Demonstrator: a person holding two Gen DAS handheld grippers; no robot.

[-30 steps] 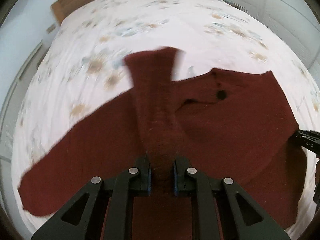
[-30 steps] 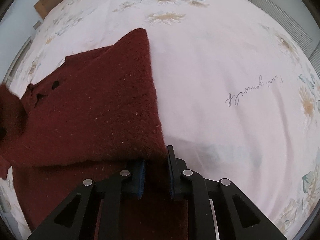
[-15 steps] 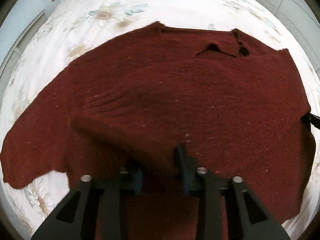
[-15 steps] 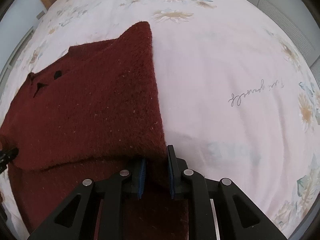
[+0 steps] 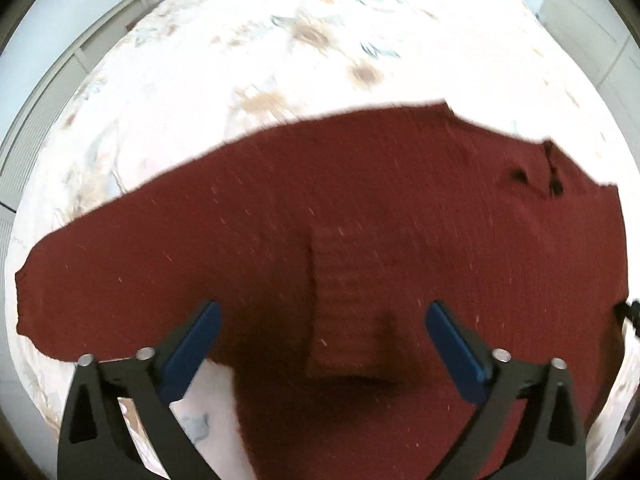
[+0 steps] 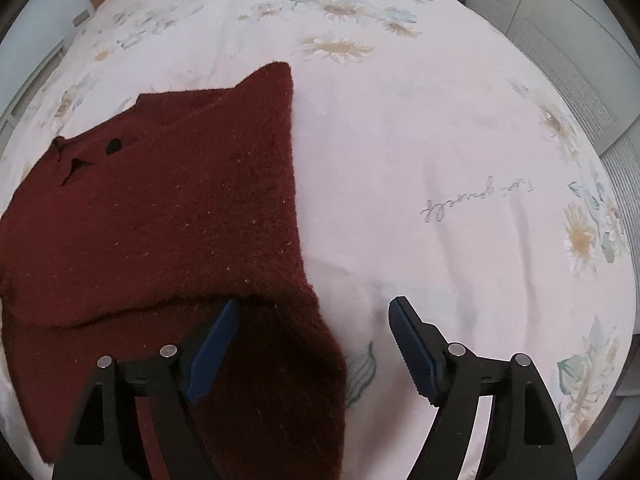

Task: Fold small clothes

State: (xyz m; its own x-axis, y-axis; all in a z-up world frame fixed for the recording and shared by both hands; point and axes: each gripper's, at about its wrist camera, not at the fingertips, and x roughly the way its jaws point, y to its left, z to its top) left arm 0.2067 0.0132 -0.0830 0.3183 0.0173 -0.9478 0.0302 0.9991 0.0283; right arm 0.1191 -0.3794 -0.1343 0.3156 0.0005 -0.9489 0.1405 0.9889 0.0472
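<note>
Floral bedspread under maroon sweater

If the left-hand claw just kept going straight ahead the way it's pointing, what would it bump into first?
Most likely the dark red sweater. The open left gripper points straight at the ribbed cuff of the sleeve folded across it, with the floral bedspread beyond. Depth is hard to judge.
</note>
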